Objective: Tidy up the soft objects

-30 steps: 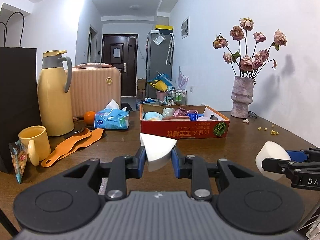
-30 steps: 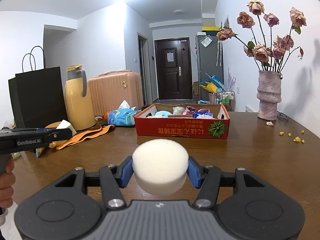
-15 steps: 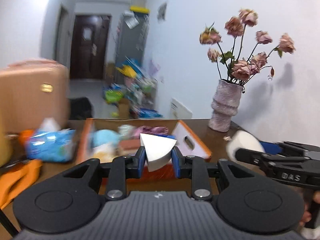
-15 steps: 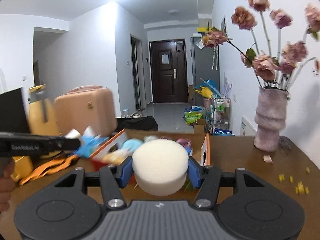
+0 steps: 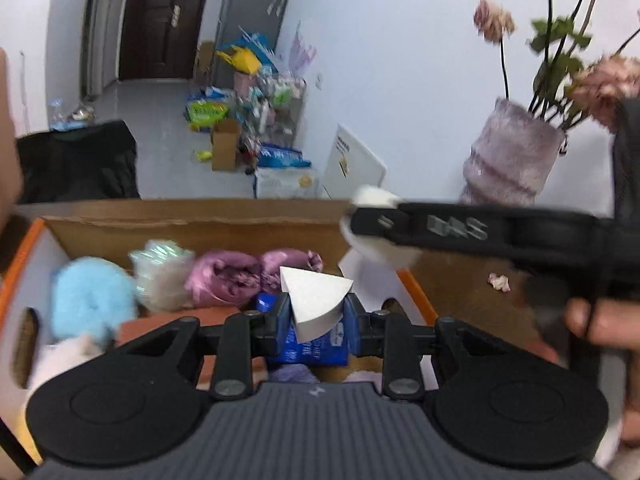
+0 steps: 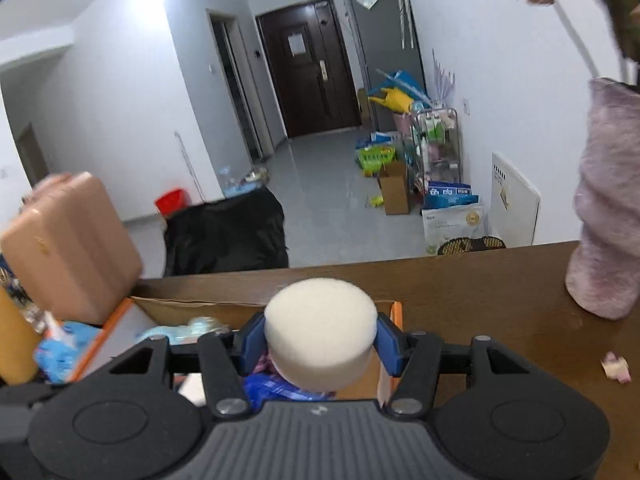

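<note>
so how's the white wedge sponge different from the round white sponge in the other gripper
Shape: the white wedge-shaped sponge is a thin slice with a pointed tip and flat faces; the round white foam sponge is a thick puck with a grainy top.
Width: the wedge sits between narrowly set jaws of the left hand-held gripper; the round one spreads the right hand-held gripper wider.
Shared: both white, both gripped, both over the cardboard box.

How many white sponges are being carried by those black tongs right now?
2. A wedge-shaped sponge sits pinched in the left gripper above the cardboard box; a round sponge sits in the right gripper. Others may be hidden in the box.
</note>
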